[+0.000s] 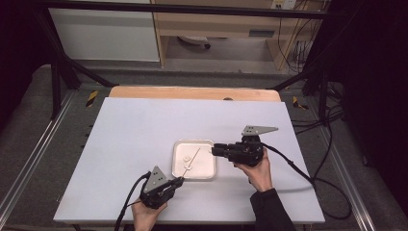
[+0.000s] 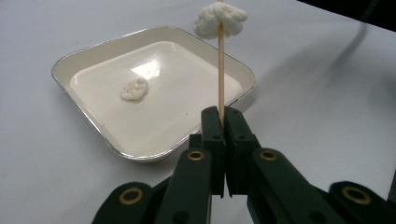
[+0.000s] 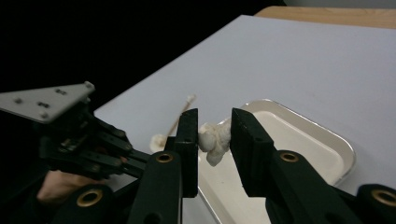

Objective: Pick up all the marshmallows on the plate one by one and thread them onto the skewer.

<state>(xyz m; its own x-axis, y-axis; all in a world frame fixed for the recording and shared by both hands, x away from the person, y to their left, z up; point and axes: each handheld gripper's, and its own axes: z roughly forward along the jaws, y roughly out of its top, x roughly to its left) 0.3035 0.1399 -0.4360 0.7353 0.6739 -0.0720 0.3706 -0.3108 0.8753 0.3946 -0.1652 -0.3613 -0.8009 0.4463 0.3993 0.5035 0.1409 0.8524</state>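
Currently the left claw (image 2: pixel 223 122) is clamped tight on the lower end of a thin wooden skewer (image 2: pixel 221 74), which rises from between the jaws and carries one white popcorn-like piece (image 2: pixel 220 19) near its top. In the high view this claw (image 1: pixel 179 182) sits at the near left corner of the white square tray (image 1: pixel 208 169), with the skewer slanting over the tray.

The right claw (image 3: pixel 214 135) holds a second white piece (image 3: pixel 214 140) between its jaws, raised above the tray's edge (image 3: pixel 343 144). In the high view this claw (image 1: pixel 215 150) lies level at the tray's right rim.

A third white piece (image 2: pixel 134 89) lies loose on the tray floor. The tray rests near the middle of the white bench (image 1: pixel 134 130).
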